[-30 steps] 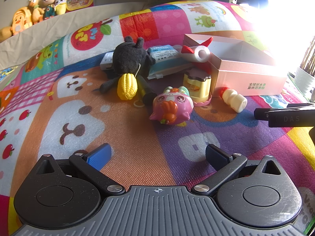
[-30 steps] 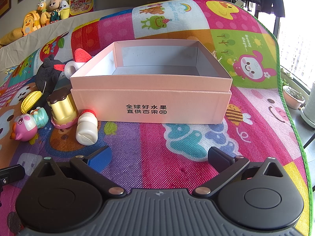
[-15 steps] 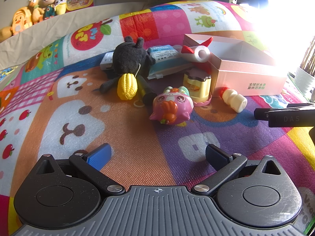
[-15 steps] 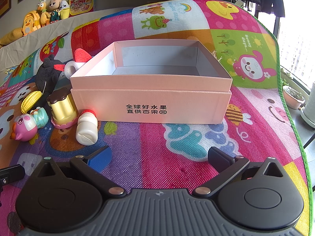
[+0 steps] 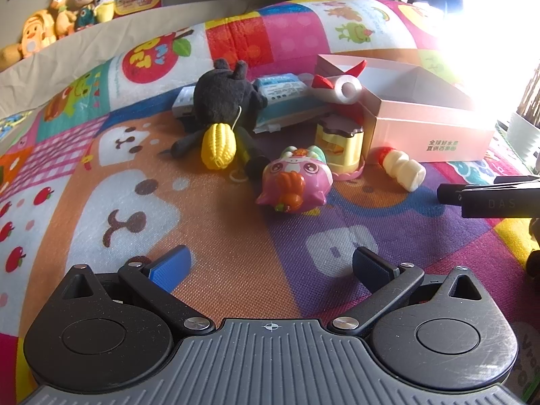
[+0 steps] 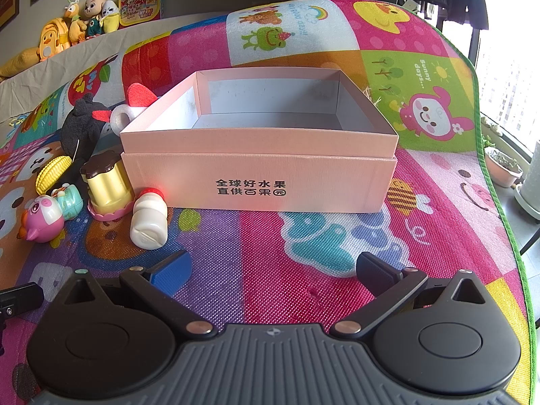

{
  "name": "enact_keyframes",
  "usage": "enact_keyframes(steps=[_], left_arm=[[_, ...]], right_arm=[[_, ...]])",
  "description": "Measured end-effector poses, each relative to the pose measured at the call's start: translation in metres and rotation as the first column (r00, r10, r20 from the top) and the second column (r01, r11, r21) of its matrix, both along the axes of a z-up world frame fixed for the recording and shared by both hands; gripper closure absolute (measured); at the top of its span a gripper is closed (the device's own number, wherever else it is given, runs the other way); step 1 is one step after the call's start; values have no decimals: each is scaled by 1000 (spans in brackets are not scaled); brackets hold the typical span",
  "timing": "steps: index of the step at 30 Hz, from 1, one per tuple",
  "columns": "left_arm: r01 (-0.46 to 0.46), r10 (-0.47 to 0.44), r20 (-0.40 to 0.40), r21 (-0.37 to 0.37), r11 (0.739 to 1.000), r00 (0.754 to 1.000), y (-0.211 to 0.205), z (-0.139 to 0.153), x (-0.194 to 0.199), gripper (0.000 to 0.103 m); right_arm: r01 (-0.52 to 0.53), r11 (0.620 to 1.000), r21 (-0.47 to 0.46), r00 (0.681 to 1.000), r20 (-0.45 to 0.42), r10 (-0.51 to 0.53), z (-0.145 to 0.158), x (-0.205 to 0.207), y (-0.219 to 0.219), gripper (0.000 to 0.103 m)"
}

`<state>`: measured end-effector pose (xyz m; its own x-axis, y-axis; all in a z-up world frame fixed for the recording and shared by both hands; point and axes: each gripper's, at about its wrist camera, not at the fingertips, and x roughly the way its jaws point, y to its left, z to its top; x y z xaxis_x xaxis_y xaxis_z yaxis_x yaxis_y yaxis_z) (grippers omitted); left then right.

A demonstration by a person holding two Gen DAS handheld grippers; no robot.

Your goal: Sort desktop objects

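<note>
Left wrist view: my left gripper (image 5: pixel 270 266) hangs wide and empty over the play mat (image 5: pixel 219 222). Ahead lie a pink pig toy (image 5: pixel 293 185), yellow corn toy (image 5: pixel 218 146), black plush (image 5: pixel 224 98) and white bottle (image 5: pixel 403 170).

Right wrist view: my right gripper (image 6: pixel 271 271) is wide too, holding nothing, facing the open pink box (image 6: pixel 260 175); the bottle lies just beside the box's left corner.

1. Strong daylight is admitted from the right; the upper right corner of the left wrist view is blown out to white.
2. The pink box (image 5: pixel 428 125) is partly washed out by that glare.
3. Straight edges are bowed by fisheye distortion toward the frame borders.
4. The play mat (image 6: pixel 303 270) is rendered sharply and brightly.
</note>
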<state>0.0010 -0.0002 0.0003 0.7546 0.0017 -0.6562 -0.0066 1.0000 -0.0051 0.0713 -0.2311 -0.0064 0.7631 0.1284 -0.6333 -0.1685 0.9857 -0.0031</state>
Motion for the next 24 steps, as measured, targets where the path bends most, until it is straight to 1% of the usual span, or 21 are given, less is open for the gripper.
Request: enact_keyframes(steps=[3, 7, 12, 15, 18, 19, 21, 23, 24], left_arm=[[2, -2, -5, 2, 1000, 1000, -1, 0, 1, 0], [4, -4, -13, 3, 1000, 1000, 0, 0, 2, 0], [4, -4, -14, 4, 1000, 1000, 0, 0, 2, 0], [7, -7, -18, 5, 1000, 1000, 0, 1, 3, 0], [47, -47, 3, 4, 999, 999, -1, 5, 10, 0], [58, -58, 15, 13, 998, 998, -2, 7, 12, 0], [89, -92, 57, 60, 994, 994, -8, 12, 20, 0], [113, -124, 86, 130, 985, 989, -13, 15, 29, 0], [109, -129, 101, 179, 978, 987, -14, 15, 36, 0]], right_arm=[[0, 1000, 3, 1000, -10, 0, 1, -1, 0, 0], [32, 999, 1, 998, -60, -32, 7, -8, -1, 0], [75, 997, -13, 994, -73, -76, 7, -28, 2, 0], [78, 997, -9, 994, -81, -78, 7, -27, 1, 0], [86, 996, -6, 993, -76, -86, 7, -27, 2, 0], [87, 996, -4, 993, -75, -87, 7, -26, 2, 0], [85, 996, -2, 994, -72, -85, 7, -27, 1, 0], [85, 996, -2, 994, -65, -85, 6, -28, 1, 0], [84, 996, -1, 994, -63, -84, 6, -29, 1, 0]])
